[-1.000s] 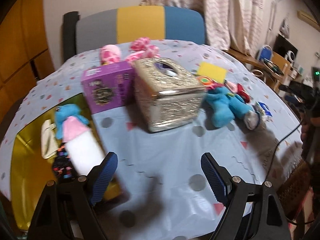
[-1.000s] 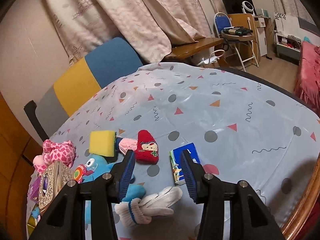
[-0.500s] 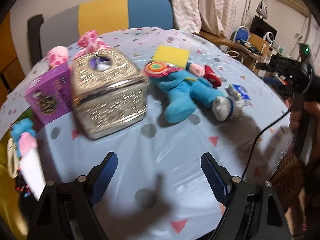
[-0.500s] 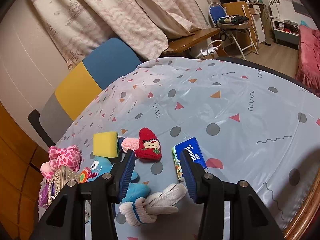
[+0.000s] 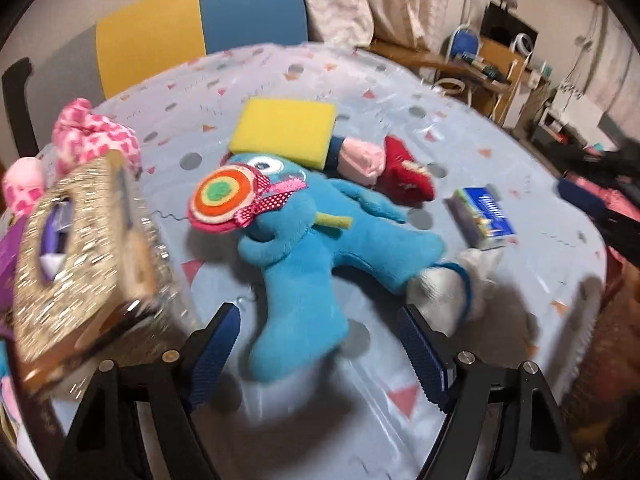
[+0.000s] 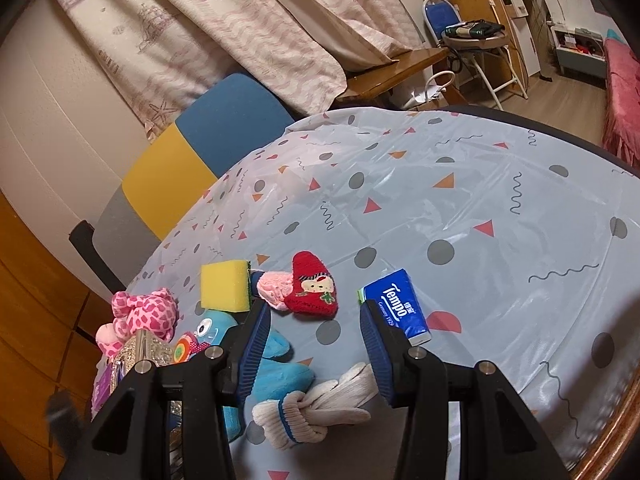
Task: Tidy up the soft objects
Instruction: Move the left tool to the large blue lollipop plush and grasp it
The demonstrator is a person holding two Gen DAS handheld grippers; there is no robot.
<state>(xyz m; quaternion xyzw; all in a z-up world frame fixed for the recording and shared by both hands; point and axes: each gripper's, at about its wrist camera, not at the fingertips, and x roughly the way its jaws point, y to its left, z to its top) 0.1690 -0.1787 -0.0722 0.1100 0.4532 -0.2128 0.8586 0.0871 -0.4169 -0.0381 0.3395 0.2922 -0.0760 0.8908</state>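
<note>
A blue plush doll [image 5: 316, 248] with a round striped lollipop patch lies on the light-blue tablecloth [image 5: 280, 92]; it also shows in the right wrist view [image 6: 276, 364]. My left gripper [image 5: 318, 354] is open, its jaws either side of the doll's near leg, just above the cloth. A yellow sponge [image 5: 286, 132], a pink sock [image 5: 360, 158], a red sock [image 5: 408, 178] and white gloves [image 5: 448, 288] lie around the doll. My right gripper [image 6: 316, 352] is open and empty, above the white gloves [image 6: 316, 408].
A glittery gold tissue box [image 5: 80, 252] stands close on the left of the doll. A pink spotted plush [image 5: 96, 140] lies behind it. A blue Tempo tissue pack [image 6: 400, 308] lies right of the socks. A multicoloured chair [image 6: 192, 160] stands behind the table.
My left gripper has swung right, away from the yellow bin, and closed in on the blue doll. My right gripper has risen slightly and stays open.
</note>
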